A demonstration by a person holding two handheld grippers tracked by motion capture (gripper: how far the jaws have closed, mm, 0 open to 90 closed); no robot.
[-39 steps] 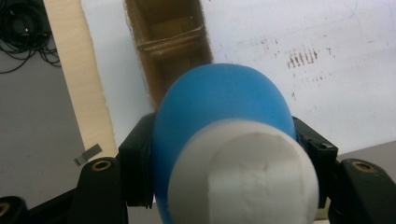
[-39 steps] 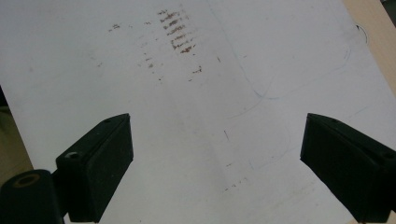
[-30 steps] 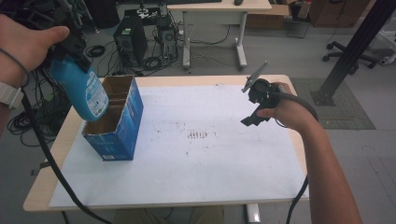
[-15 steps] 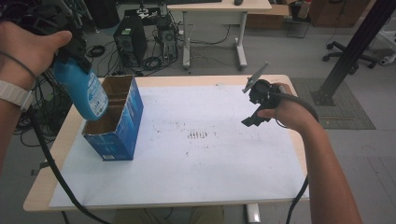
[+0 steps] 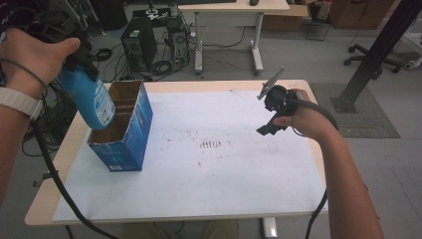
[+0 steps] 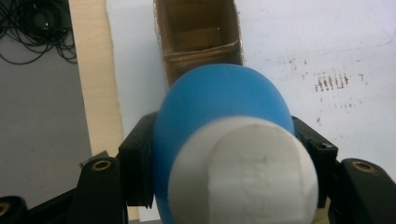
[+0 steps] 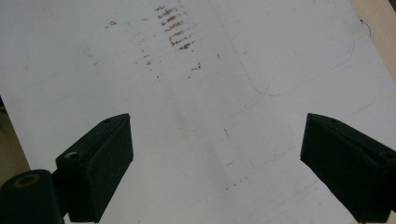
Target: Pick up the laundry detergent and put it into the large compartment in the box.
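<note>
One blue bottle (image 5: 92, 97), clamped in our left gripper (image 6: 219, 154), hangs tilted, base over the box (image 5: 124, 132) near the table's left edge; right gripper (image 7: 215, 154) wide, empty.

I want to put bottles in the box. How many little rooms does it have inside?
3 show. The blue box has cardboard dividers: one far, one middle, one nearest, where the blue bottle in the left tool hangs; the bottle partly hides it.

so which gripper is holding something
The left gripper: its jaws clamp the blue bottle over the box. The right gripper is open, with nothing between.
</note>
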